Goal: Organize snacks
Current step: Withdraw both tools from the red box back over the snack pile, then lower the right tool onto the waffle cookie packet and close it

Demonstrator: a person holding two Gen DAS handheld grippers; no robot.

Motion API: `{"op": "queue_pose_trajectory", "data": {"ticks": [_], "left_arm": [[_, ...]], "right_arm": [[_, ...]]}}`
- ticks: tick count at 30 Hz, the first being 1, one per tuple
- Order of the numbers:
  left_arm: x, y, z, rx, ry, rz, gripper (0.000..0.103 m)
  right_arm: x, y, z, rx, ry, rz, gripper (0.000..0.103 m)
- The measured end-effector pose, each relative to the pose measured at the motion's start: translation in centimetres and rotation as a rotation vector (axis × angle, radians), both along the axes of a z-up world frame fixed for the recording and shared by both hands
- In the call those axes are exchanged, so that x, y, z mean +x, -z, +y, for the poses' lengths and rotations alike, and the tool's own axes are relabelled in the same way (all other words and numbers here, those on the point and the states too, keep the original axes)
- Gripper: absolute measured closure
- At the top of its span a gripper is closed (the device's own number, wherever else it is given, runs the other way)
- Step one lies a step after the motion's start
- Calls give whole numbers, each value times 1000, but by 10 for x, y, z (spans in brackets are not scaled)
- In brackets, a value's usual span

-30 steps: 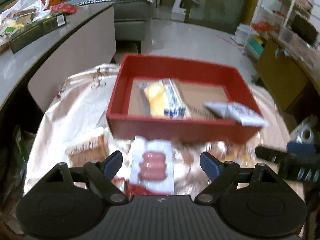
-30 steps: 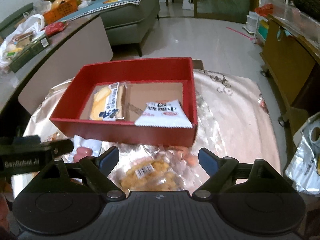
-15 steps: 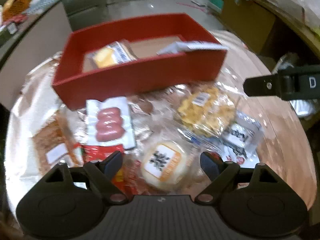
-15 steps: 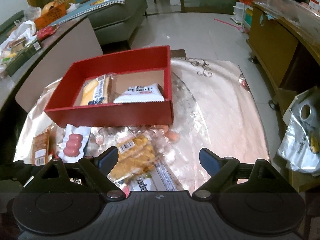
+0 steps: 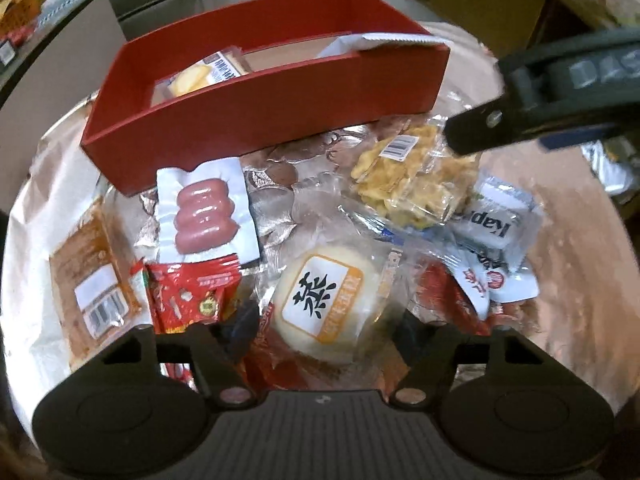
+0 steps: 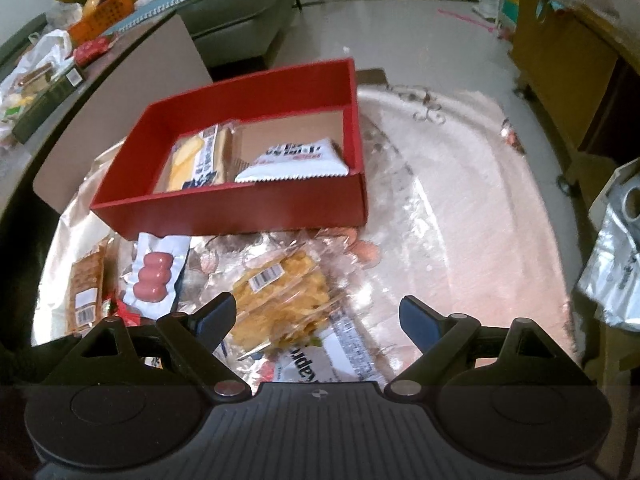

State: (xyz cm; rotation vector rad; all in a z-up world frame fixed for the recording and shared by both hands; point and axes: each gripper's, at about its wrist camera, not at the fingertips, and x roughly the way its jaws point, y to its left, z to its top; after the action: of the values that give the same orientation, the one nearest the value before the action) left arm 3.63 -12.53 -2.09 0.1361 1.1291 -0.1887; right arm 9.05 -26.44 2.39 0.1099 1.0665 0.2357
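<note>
Sitting at the far side of the foil-covered table (image 6: 460,208), the red box (image 5: 256,108) already holds a yellow cake and a white packet. Loose snacks crowd the foil in front of it. Over them the left gripper (image 5: 324,332) has just been closing, its jaws now hugging the round steamed cake (image 5: 324,300), so pickup looks imminent. Meanwhile the right gripper (image 6: 316,316) hangs released above the yellow crisp bag (image 6: 280,300).

Steep close wrist views, shared red box (image 5: 256,108)
</note>
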Motion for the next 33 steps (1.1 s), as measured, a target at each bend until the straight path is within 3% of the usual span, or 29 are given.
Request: {"op": "queue_pose_trajectory", "data": {"ticks": [6,19,25,30,33], "left_arm": [[-11,-3,2,-33,13,22,44],[-8,-1,4,-52,24,51,41],[-8,5,3,-40,17,52,37],[-13,13,-5,23,32,44,34],[-11,13,-3,8,27,56,33]], "right_arm": [[14,17,7,62,33,80,10],[44,47,54,-50,7,129,0],[48,60,54,-25,25,159,0],[38,63,55,-26,26,97,0],[35,63,54,-20,34,76,0]]}}
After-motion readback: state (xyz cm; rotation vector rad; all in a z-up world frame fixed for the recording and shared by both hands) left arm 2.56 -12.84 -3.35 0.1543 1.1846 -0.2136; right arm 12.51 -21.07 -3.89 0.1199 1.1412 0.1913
